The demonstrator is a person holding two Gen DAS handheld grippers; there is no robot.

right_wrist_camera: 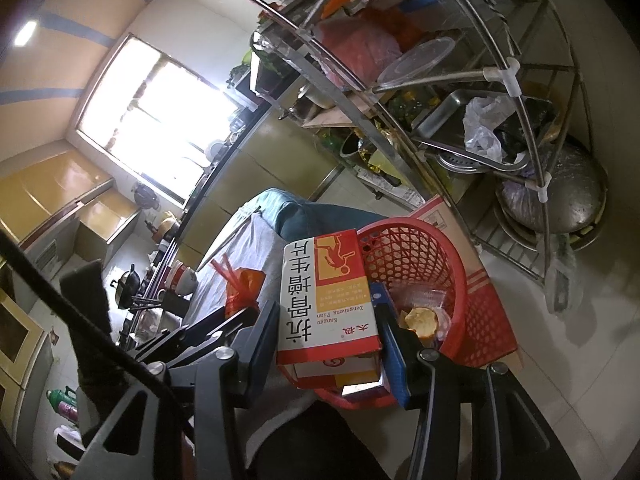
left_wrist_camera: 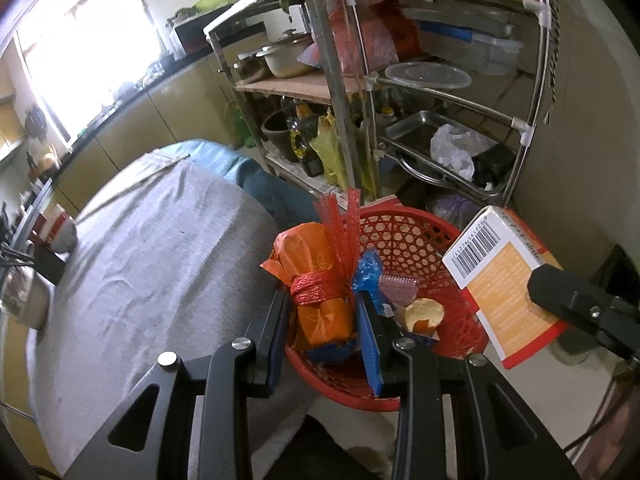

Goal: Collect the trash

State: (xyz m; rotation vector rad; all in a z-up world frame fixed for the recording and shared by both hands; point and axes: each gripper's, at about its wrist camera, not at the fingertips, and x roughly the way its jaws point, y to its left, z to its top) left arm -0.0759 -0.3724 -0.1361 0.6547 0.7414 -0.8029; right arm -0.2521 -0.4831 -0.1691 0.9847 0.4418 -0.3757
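Observation:
My left gripper (left_wrist_camera: 323, 304) is shut on an orange packet (left_wrist_camera: 316, 256) tied up in red mesh netting, and holds it over the near rim of a red plastic basket (left_wrist_camera: 420, 216). My right gripper (right_wrist_camera: 326, 304) is shut on a white, red and orange medicine box (right_wrist_camera: 324, 280), held over the same basket (right_wrist_camera: 416, 232). In the left wrist view that box (left_wrist_camera: 504, 292) hangs at the basket's right side with one black finger (left_wrist_camera: 568, 294) on it. Inside the basket lie an orange peel (left_wrist_camera: 424, 312), blue plastic and other scraps. The packet (right_wrist_camera: 242, 288) shows left of the box.
A table under a grey cloth (left_wrist_camera: 160, 260) lies left of the basket. A metal rack (left_wrist_camera: 440, 92) with pots, trays and bags stands right behind it. The basket rests on a red cardboard box (right_wrist_camera: 492, 304) on the tiled floor. A kitchen counter runs under the window.

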